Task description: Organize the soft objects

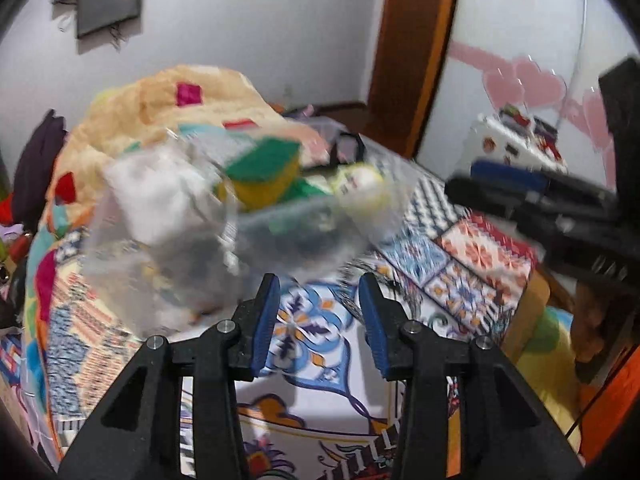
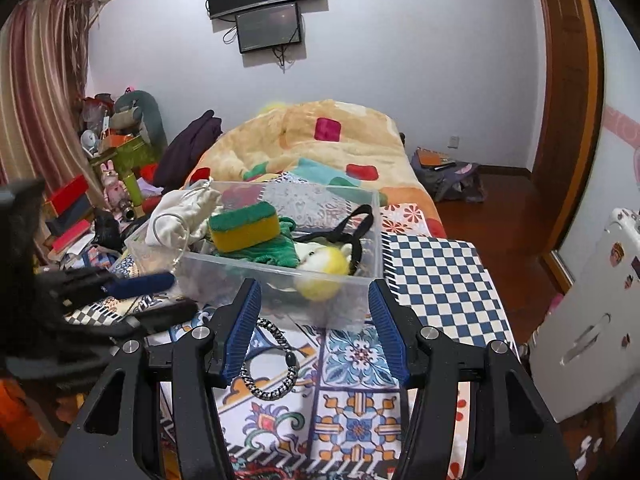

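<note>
Patterned patchwork bedding (image 2: 362, 412), printed with tile motifs and a blue-and-white checker panel, covers the bed that carries everything. On it sits a clear plastic bin (image 2: 276, 276), a shallow rectangular tub with its long axis running left to right across the right wrist view and one long wall facing that camera. Inside, a sponge (image 2: 244, 226) with a yellow foam body and a green scouring top lies along the same axis, resting on a green knitted cloth (image 2: 276, 252). A white drawstring pouch (image 2: 182, 216) of soft fabric slumps over the left rim, a round yellow-and-white plush toy (image 2: 324, 264) presses against the near wall, and a black strap (image 2: 356, 228) loops at the right end. Just in front of the bin, a braided black-and-white hair tie (image 2: 276, 360) lies flat on the bedding as an oval ring.

Near that ring the right claw (image 2: 314, 328) hovers with its blue ribbed pads spread wide, holding nothing. The left claw (image 1: 318, 316) is likewise parted and empty, aimed at the bin's blurred left end. Behind the bin a fluffy peach blanket (image 2: 312, 140) with coloured squares is heaped up.
</note>
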A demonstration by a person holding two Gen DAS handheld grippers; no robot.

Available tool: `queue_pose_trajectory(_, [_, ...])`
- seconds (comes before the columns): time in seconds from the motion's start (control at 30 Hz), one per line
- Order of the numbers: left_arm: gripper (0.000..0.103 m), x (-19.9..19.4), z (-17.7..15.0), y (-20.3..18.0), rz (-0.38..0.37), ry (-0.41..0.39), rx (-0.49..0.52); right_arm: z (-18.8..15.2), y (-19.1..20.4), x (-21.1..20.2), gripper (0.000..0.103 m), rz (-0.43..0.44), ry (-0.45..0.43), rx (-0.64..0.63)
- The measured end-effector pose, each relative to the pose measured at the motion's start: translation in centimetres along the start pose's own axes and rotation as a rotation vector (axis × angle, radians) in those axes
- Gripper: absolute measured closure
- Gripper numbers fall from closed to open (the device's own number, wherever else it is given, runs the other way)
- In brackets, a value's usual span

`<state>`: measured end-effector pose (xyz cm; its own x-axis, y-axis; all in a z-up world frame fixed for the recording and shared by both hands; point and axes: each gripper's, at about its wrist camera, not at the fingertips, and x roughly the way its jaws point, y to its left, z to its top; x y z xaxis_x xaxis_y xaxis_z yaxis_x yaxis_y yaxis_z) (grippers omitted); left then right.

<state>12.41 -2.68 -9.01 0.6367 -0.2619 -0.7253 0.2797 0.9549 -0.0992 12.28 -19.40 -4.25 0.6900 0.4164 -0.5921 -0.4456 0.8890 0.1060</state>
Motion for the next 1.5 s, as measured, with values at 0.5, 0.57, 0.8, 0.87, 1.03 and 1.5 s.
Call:
queue_pose_trajectory(0.5, [0.07,6.9,1.5,-2.2,0.044,0.205,0.086,-1.4,-2.1,-0.1,0.05,0.009,-0.001,0.062])
queue_pose_trajectory(0.57, [0.091,7.1,1.7,-2.3,0.031,0.202,0.091,-1.5,-2.2,-0.3,0.05,0.014,-0.007,0.064])
queue_pose_trajectory(0.8, [0.097,4.2,2.0,-2.7,0.011,0.094,0.078,-1.7,-2.3,-0.7,0.05,0.013,-0.025,0.064])
queue_pose_trajectory(0.87, [0.097,2.7,2.6,-2.8,0.016,0.046,0.075,-1.6,-2.3,-0.8,0.05,0.01,-0.03,0.063])
queue_pose_trajectory(1.03, [0.097,-0.8,5.5,-1.9,0.084,-0.099,0.044,-1.4,-1.9,-1.2,0.05,0.015,-0.046,0.056])
queue_pose_trajectory(1.5, [0.069,1.0,7.6,0.9,0.258,-0.141,0.005,-1.2,-1.2,-1.4,0.05,0.024,-0.056,0.044])
